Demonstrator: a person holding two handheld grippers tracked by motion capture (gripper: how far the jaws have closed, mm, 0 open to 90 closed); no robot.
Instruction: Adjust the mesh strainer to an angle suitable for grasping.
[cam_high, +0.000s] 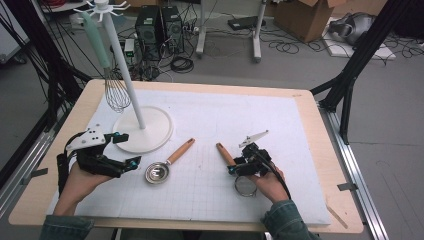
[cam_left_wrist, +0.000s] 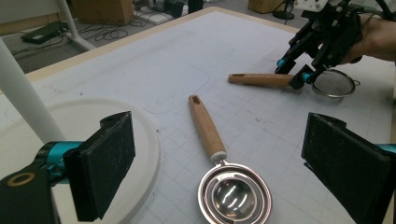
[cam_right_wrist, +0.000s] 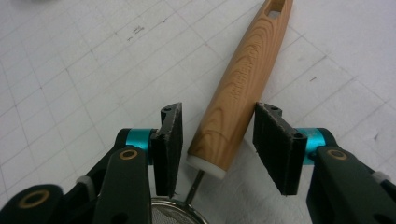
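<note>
A small mesh strainer (cam_high: 244, 186) with a wooden handle (cam_right_wrist: 243, 88) lies on the white mat at the right. My right gripper (cam_right_wrist: 217, 140) straddles the handle's lower end near the white collar; the jaws stand close on both sides, with a thin gap at the left pad. From the left gripper view that gripper (cam_left_wrist: 296, 74) sits low over the handle (cam_left_wrist: 259, 79). My left gripper (cam_high: 127, 149) is wide open with nothing between its pads, beside the stand's base. A steel egg separator (cam_left_wrist: 233, 193) with a wooden handle lies just ahead of it.
A white utensil stand (cam_high: 145, 129) with a round base rises at the mat's left, and a whisk (cam_high: 116, 92) with a mint handle hangs from its top. The mat (cam_high: 210, 120) covers a wooden table. Cables, computers and boxes lie on the floor beyond.
</note>
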